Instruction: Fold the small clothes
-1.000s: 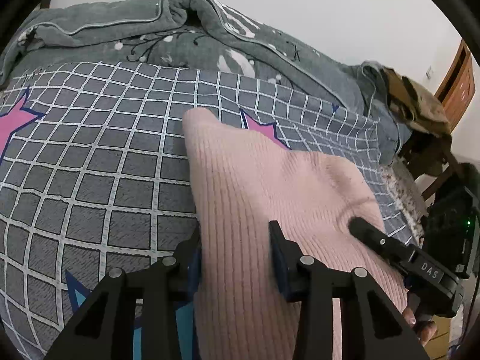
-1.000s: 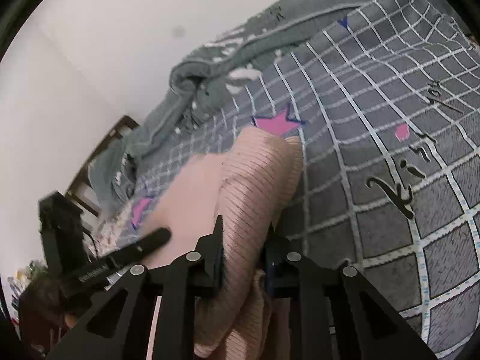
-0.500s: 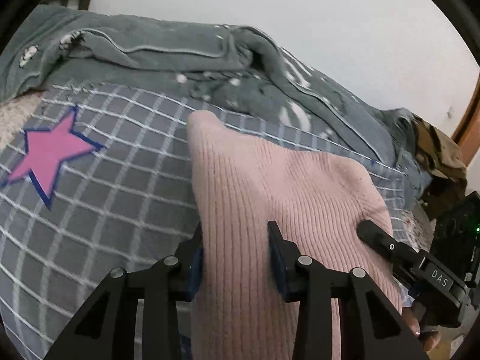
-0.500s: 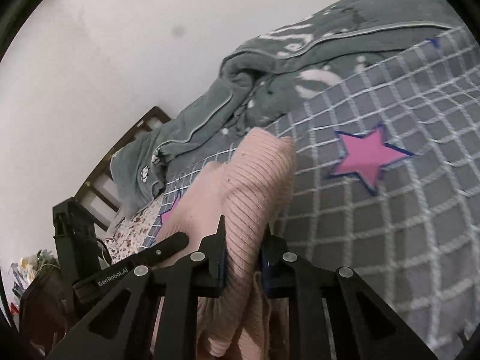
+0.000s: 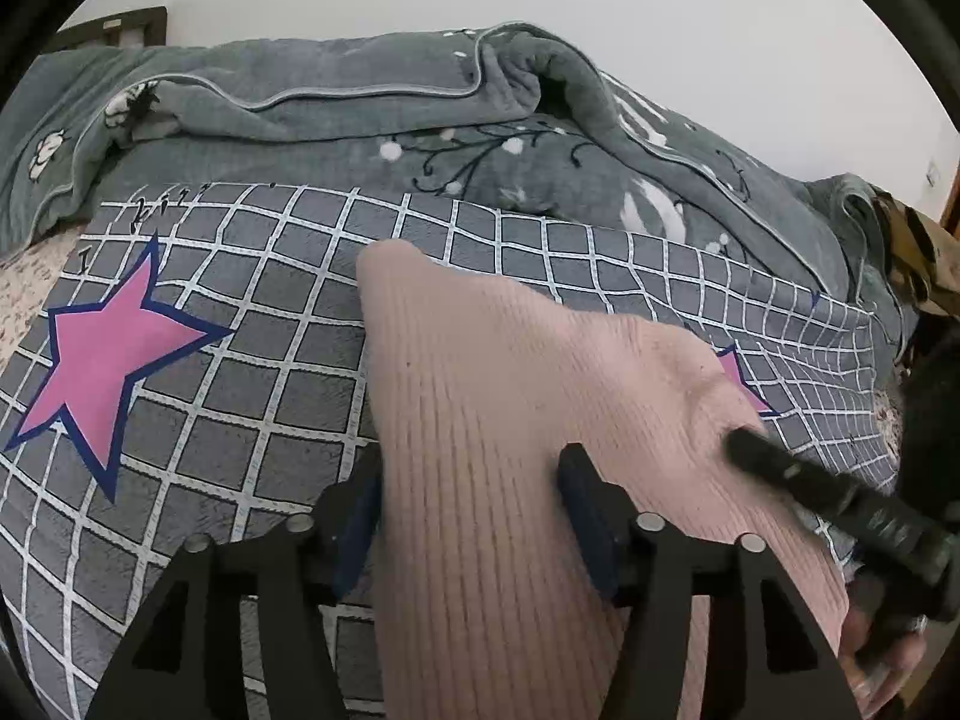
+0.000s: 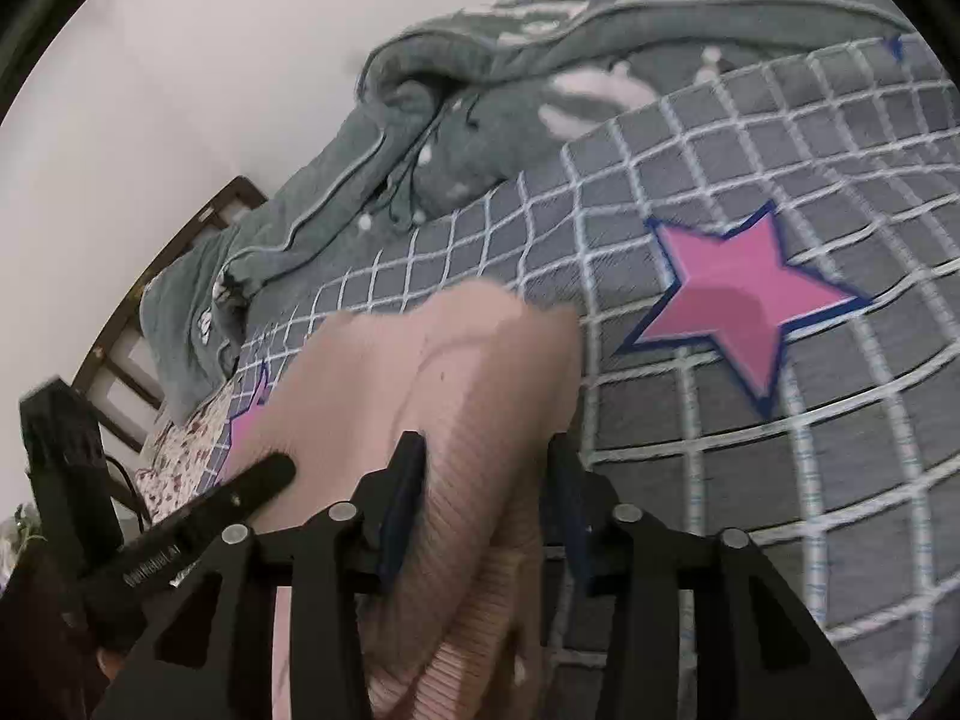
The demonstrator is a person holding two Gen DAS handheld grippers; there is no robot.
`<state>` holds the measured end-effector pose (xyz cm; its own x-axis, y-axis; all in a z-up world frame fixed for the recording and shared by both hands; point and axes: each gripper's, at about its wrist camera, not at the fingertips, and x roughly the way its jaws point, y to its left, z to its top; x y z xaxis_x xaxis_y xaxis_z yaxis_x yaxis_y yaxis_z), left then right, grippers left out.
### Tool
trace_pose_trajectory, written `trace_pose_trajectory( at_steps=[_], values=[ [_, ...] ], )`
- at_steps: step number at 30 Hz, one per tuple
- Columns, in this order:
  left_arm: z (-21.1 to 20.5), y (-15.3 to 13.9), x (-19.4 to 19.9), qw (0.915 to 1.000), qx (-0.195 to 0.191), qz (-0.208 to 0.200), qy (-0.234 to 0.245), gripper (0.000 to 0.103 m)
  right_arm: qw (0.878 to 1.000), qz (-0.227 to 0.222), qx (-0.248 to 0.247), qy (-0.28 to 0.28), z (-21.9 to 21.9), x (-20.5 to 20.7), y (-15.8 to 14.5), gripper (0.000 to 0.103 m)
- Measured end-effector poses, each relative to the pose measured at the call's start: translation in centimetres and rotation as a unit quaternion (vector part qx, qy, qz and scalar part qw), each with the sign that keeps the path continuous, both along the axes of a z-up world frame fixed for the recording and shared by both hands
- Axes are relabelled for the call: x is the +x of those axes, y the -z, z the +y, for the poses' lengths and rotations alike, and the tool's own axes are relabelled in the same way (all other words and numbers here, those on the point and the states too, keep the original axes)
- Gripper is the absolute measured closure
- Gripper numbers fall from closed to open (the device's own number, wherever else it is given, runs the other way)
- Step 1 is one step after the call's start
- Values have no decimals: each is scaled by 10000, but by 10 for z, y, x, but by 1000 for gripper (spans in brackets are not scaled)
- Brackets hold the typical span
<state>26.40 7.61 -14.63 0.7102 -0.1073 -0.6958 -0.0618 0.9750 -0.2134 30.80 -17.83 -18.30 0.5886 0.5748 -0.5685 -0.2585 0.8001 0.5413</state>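
Pink ribbed knit garment (image 5: pixel 516 420) lies on the bed, on the grey checked blanket with pink stars (image 5: pixel 180 396); crumpled grey-green quilt (image 5: pixel 372 120) behind it, against the wall.

Risks, as judgement: the folded edge may spring back or slide askew once released, since the knit is thick and the blanket soft and uneven. A pad may also snag the ribbing on withdrawal and drag the fold open.

Left gripper (image 5: pixel 474 516): jaws have just been opening; now spread, garment edge between them, pads apparently clear of the cloth.

Right gripper (image 6: pixel 489 498): jaws likewise have just been opening; now parted, a bunched fold of the garment between them. The inner pad sits just beside the cloth; whether it presses cannot be told; frame is blurred.
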Motion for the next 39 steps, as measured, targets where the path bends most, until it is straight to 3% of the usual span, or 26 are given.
trace_pose_trajectory(
  at_steps=[7, 11, 12, 14, 17, 19, 20, 22, 25, 26, 29, 33, 36, 39],
  values=[
    [24, -13, -20, 9981, -563, -241, -59, 37, 9971, -727, -216, 40, -9, -60, -42, 61],
    [29, -18, -26, 9964, -822, -173, -90, 37, 9946, -745, -708, -117, 19, -71, -36, 62],
    [28, -19, -28, 9965, -822, -143, -79, 37, 9947, -574, -855, -30, 25, -66, -27, 65],
    [26, -21, -35, 9971, -746, -143, -84, 37, 9960, -420, -787, -61, 30, -61, -16, 88],
    [28, -26, -49, 9975, -671, -219, -68, 37, 9927, -1025, -635, 14, 16, -78, -32, 91],
    [30, -30, -55, 9974, -671, -257, -94, 37, 9901, -1398, -61, 52, -10, -94, -49, 91],
    [31, -32, -55, 9972, -696, -245, -117, 37, 9891, -1465, -46, 152, -17, -97, -51, 91],
    [30, -35, -55, 9963, -824, -222, -72, 37, 9891, -1306, -551, 409, -18, -87, -40, 91],
    [20, -37, -53, 9971, -763, -60, 32, 37, 9923, -345, -1185, 143, -1, -55, 7, 91],
    [16, -36, -52, 9976, -683, 13, 53, 37, 9912, -361, -1257, 182, 0, -54, 9, 90],
    [7, -33, -57, 9986, -496, 89, 141, 37, 9866, -687, -1476, 110, 2, -65, -14, 82],
    [1, -30, -68, 9989, -382, 130, 244, 37, 9870, -1050, -1215, 117, -8, -87, -42, 70],
    [-4, -21, -74, 9993, -147, 255, 209, 36, 9863, -1304, -1004, -104, -1, -104, -51, 68],
    [-4, -9, -82, 9992, 3, 395, 85, 34, 9816, -1524, -1114, -276, 13, -117, -47, 65]
  ],
)
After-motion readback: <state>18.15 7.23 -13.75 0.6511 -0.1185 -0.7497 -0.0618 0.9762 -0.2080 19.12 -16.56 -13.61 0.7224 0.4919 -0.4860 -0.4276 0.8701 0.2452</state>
